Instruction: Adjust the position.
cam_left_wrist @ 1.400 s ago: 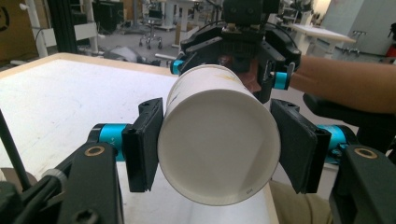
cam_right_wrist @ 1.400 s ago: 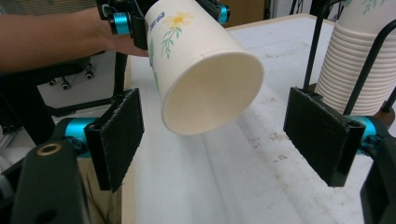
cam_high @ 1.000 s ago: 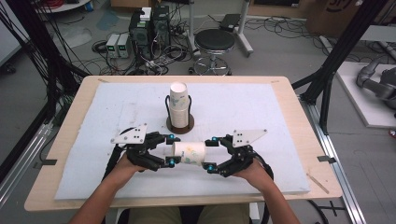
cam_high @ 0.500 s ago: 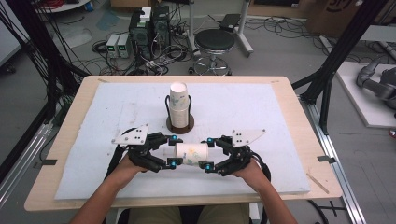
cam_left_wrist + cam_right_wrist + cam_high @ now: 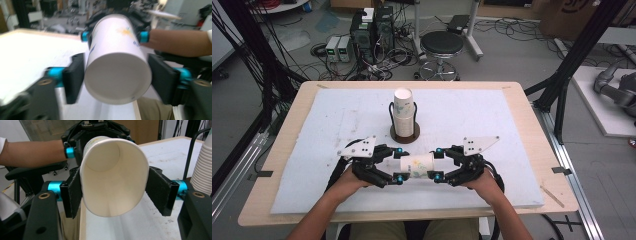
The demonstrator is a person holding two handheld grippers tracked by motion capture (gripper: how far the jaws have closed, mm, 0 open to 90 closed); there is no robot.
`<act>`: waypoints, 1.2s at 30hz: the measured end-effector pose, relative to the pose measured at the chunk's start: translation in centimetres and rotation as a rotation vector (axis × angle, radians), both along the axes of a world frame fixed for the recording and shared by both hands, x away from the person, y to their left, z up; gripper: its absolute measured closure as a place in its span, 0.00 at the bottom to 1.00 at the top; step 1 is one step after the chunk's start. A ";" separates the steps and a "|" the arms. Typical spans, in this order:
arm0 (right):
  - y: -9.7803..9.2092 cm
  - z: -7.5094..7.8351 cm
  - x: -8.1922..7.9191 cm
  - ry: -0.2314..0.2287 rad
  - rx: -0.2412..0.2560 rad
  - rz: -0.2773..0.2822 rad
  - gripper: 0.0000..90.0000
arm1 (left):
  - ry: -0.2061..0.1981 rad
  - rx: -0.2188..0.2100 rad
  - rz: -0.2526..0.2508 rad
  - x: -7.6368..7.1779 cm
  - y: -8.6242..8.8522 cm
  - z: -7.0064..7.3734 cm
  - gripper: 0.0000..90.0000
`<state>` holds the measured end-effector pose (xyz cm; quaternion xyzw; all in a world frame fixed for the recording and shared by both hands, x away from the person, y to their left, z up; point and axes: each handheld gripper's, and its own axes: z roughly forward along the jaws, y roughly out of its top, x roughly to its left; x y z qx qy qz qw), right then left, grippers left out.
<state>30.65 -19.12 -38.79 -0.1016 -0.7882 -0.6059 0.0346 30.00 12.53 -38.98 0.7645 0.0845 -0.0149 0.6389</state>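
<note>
A white paper cup [image 5: 417,166] with a small print lies on its side, held in the air between both grippers near the table's front. My left gripper [image 5: 398,165] is shut on its closed base end [image 5: 117,82]. At the cup's open mouth [image 5: 112,185], my right gripper [image 5: 437,164] is shut, its pads [image 5: 75,192] squeezing the rim into an oval. Each gripper view shows the other gripper at the cup's far end.
A stack of paper cups [image 5: 403,112] stands upright in a black wire holder on a round dark base [image 5: 406,134], just beyond the grippers at mid-table; it also shows at the right edge [image 5: 203,170]. A white mat [image 5: 512,125] covers the wooden table.
Both grippers and the cup have shifted slightly toward the person, and the grippers have come a little closer together along the cup.
</note>
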 end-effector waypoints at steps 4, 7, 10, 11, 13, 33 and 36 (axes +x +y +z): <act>-0.1 0.3 0.1 -0.002 -0.053 -0.015 0.38 | 0.036 0.086 0.047 -0.1 -0.1 0.0 0.14; 0.0 0.7 0.3 -0.008 -0.119 -0.025 0.38 | 0.031 0.124 0.063 -0.1 0.2 0.2 0.14; 0.3 1.3 0.5 -0.021 -0.197 -0.029 0.38 | 0.022 0.165 0.077 0.0 0.4 0.6 0.15; 0.4 1.6 0.5 -0.025 -0.220 -0.029 0.38 | 0.022 0.176 0.081 0.0 0.4 0.7 0.15; 0.8 2.2 0.7 -0.037 -0.272 -0.029 0.38 | 0.008 0.208 0.083 0.1 0.5 1.0 0.15; 5.1 6.7 1.4 -0.142 -0.596 0.053 0.38 | -0.022 0.347 0.082 0.3 0.1 1.4 0.17; 5.5 6.8 1.3 -0.148 -0.617 0.062 0.38 | -0.019 0.354 0.078 0.3 0.1 1.4 0.17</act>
